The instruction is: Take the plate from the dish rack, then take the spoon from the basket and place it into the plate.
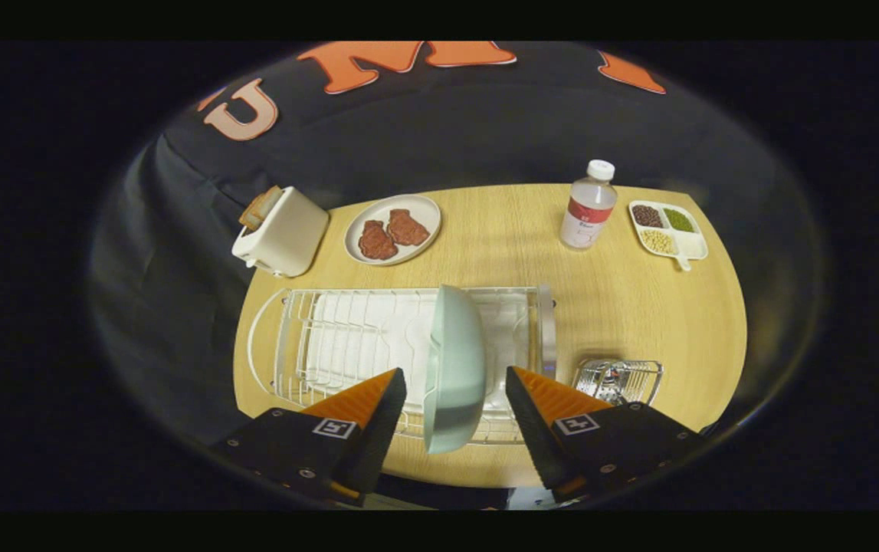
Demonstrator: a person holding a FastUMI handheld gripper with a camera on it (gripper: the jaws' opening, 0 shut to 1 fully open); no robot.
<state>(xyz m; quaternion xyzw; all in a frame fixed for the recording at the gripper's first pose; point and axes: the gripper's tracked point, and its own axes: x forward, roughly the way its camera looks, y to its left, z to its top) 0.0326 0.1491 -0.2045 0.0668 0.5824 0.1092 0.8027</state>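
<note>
A pale green plate (454, 368) stands on edge in the white wire dish rack (332, 337) on the wooden table. My gripper (456, 383) is open above the rack, with one orange-and-black finger on each side of the plate's near rim. Neither finger touches the plate. Just beyond the right finger sits a small wire basket (618, 379) with a metal spoon (609, 378) lying in it.
Beyond the rack stand a white toaster (283, 232) holding bread, a white plate with two meat pieces (392, 229), a clear bottle (588, 205) and a divided dish of beans (667, 228). The wooden table (638, 307) has bare room right of the rack.
</note>
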